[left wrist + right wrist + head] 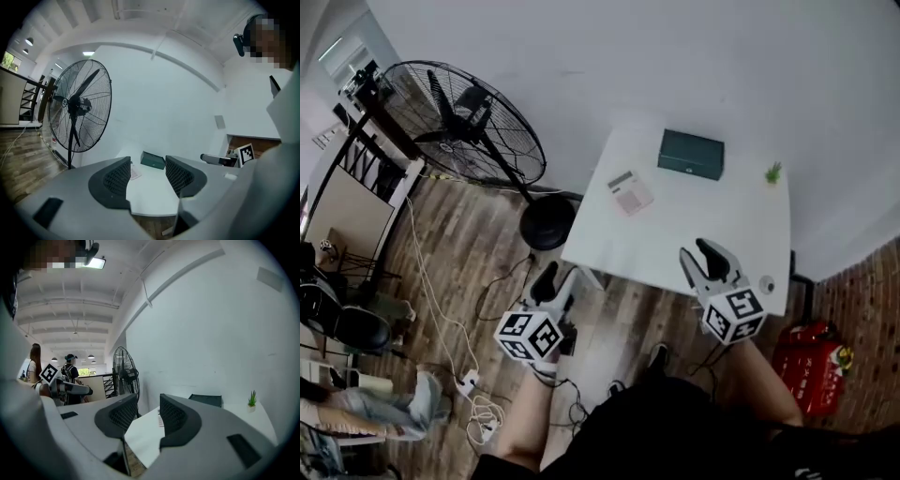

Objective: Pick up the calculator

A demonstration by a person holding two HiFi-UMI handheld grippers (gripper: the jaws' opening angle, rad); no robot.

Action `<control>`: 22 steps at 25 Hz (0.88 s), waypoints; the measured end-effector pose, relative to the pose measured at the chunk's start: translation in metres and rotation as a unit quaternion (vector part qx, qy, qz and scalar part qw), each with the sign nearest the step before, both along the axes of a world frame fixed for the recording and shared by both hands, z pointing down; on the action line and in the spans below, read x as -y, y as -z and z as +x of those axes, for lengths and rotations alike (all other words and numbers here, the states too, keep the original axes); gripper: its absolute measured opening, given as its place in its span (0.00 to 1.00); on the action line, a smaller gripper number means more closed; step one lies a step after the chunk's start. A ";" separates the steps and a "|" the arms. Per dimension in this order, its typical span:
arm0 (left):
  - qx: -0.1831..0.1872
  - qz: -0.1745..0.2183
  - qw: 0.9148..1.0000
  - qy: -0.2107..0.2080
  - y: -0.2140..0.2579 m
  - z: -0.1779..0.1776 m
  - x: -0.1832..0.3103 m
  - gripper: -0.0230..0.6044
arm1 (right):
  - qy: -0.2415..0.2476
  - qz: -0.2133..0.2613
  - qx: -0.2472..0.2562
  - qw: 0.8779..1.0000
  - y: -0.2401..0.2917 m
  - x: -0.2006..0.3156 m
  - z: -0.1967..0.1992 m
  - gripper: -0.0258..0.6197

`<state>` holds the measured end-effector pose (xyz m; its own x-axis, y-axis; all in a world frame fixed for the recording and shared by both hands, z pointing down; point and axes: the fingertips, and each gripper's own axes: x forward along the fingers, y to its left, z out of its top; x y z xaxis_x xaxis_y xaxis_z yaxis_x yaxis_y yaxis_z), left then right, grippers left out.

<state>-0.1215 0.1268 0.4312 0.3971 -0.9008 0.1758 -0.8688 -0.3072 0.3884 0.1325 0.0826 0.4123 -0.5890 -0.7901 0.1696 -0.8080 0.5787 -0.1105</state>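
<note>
Dark clothing [675, 431] on the person fills the bottom of the head view, with both forearms reaching forward. Beyond lies a wooden floor [469, 253] strewn with cables, and a big black standing fan [464, 127] stands at the left against the white wall. Beside it is a white table [694, 225]. The left gripper [561, 279] hangs over the floor just off the table's near left corner, its jaws moderately wide apart with nothing between them. The right gripper [698, 255] sits over the table's near edge, jaws likewise parted and empty. At the table's far side rests a dark green box [691, 154]. The calculator [630, 192] lies flat near the far left edge, just beside the box and well apart from both grippers. A small green plant [773, 172] stands at the far right corner.
</note>
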 end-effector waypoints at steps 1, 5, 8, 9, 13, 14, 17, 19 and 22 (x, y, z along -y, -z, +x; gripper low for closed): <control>-0.001 -0.002 1.000 0.003 0.001 0.004 0.005 0.39 | 0.004 -0.001 0.002 1.000 -0.001 0.008 0.003 0.28; -0.012 -0.007 1.000 0.023 0.005 0.016 0.021 0.39 | 0.031 -0.006 0.011 0.999 -0.003 0.037 0.010 0.29; -0.015 -0.010 0.999 0.035 0.005 0.025 0.034 0.39 | 0.047 -0.004 0.022 0.999 -0.009 0.060 0.015 0.28; -0.015 -0.013 0.999 0.037 0.003 0.027 0.037 0.39 | 0.050 -0.006 0.026 0.998 -0.010 0.066 0.017 0.28; -0.012 -0.018 0.999 0.044 -0.002 0.030 0.051 0.39 | 0.059 -0.017 0.029 0.998 -0.015 0.084 0.017 0.28; -0.012 -0.019 0.999 0.045 -0.004 0.029 0.055 0.39 | 0.061 -0.019 0.030 0.998 -0.017 0.089 0.016 0.28; -0.016 -0.023 0.999 0.044 -0.012 0.028 0.068 0.39 | 0.062 -0.028 0.033 0.997 -0.023 0.102 0.014 0.27; -0.021 -0.028 0.999 0.040 -0.018 0.028 0.080 0.39 | 0.059 -0.029 0.035 0.997 -0.029 0.111 0.014 0.27; -0.030 -0.031 0.999 0.031 -0.025 0.026 0.107 0.39 | 0.045 -0.038 0.033 0.998 -0.032 0.131 0.014 0.26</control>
<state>-0.0953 0.0195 0.4560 0.3531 -0.9118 0.2098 -0.8599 -0.2279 0.4567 0.1463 -0.0486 0.4444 -0.6697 -0.7194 0.1845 -0.7419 0.6372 -0.2086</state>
